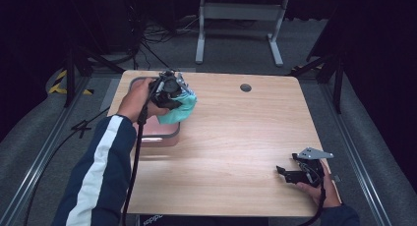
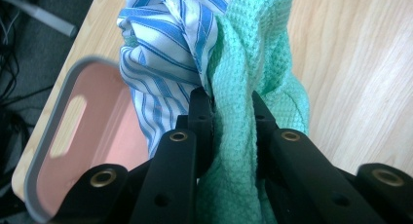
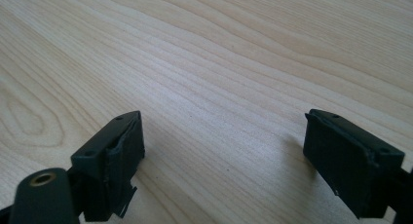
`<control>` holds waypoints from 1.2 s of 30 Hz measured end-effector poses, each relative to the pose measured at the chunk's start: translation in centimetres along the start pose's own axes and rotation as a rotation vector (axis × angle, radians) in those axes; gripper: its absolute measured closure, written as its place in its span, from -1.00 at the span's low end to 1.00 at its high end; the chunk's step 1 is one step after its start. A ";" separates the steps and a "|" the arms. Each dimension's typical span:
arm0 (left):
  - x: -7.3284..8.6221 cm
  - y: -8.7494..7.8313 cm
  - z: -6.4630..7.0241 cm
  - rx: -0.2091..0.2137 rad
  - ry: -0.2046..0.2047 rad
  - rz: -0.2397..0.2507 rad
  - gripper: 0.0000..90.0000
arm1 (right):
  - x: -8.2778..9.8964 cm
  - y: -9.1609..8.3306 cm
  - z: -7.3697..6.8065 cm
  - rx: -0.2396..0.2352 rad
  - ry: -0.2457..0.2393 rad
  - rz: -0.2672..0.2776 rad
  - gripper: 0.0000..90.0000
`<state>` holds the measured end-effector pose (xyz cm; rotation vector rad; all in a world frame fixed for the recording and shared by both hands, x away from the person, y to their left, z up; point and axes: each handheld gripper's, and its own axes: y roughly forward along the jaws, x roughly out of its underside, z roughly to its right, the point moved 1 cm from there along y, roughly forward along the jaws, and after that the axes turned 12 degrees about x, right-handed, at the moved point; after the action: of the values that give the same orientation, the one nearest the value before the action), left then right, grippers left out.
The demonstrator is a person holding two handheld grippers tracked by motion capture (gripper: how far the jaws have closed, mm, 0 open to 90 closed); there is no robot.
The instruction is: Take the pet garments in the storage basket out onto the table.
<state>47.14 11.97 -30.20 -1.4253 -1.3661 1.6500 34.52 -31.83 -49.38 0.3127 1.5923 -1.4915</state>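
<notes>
A waffle-knit green cloth (image 2: 243, 87) is pinched between the closed jaws of the left gripper (image 2: 233, 112), a striped blue-white fabric (image 2: 160, 53) bunched just beside it, above the rounded pink bin (image 2: 53, 151). The right gripper (image 3: 224, 146) is held wide open, empty, over grained wood.

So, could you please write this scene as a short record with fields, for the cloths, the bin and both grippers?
left gripper: jaws shut on the green cloth, held above the pink bin
green cloth: waffle weave, bunched between the jaws
striped cloth: blue and white, hanging against the green cloth; whether it is also pinched cannot be told
pink bin: grey rim, slot handle, at the table's left side
right gripper: jaws open, nothing between them, low over the bare table
</notes>
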 end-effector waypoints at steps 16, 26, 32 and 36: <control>-4.0 3.5 2.1 0.083 0.090 -0.028 0.75 | 0.0 0.0 0.0 0.000 0.000 0.000 -0.66; -6.9 7.1 4.0 0.143 0.152 -0.035 0.74 | 0.0 0.0 0.0 -0.001 0.001 0.000 -0.66; -8.0 9.5 4.8 0.180 0.169 -0.048 0.74 | 0.0 0.0 0.0 -0.001 0.001 0.000 -0.66; -8.3 10.5 5.2 0.199 0.174 -0.061 0.74 | 0.0 0.0 0.0 -0.001 0.001 0.000 -0.66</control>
<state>46.66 -0.48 -37.35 -1.3618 -1.1056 1.5371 34.50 -31.81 -49.37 0.3128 1.5936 -1.4910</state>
